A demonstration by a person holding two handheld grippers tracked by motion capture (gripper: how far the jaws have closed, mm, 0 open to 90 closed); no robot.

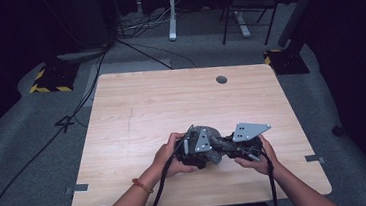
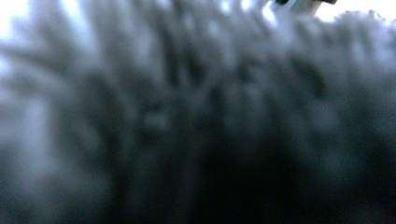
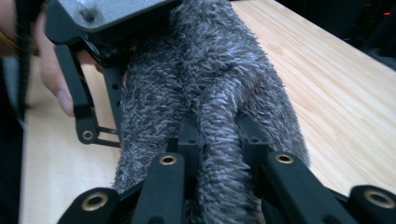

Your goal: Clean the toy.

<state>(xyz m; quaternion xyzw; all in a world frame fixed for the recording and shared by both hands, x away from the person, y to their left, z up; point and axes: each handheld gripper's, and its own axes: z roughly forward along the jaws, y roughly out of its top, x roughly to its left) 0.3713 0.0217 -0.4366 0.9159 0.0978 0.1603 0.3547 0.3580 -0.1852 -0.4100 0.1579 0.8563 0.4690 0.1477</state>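
A grey fuzzy cloth (image 1: 218,143) lies bunched on the wooden table (image 1: 170,99) near its front edge, between the two hand-held grippers. My right gripper (image 3: 217,140) is shut on a long fold of the cloth (image 3: 210,70), which runs between its black jaws. In the high view the right gripper (image 1: 229,146) points left into the bundle. My left gripper (image 1: 206,150) faces it from the left, its tips buried in the pile. The left gripper's black frame (image 3: 100,107) presses against the cloth's side. The left gripper view is a blur of grey fur (image 2: 187,116) right at the lens.
A round cable hole (image 1: 221,79) sits near the table's far edge. Behind the table are desk legs (image 1: 171,18), floor cables (image 1: 89,91) and yellow-black striped stand bases (image 1: 51,82). Bare wood stretches away on all sides of the bundle.
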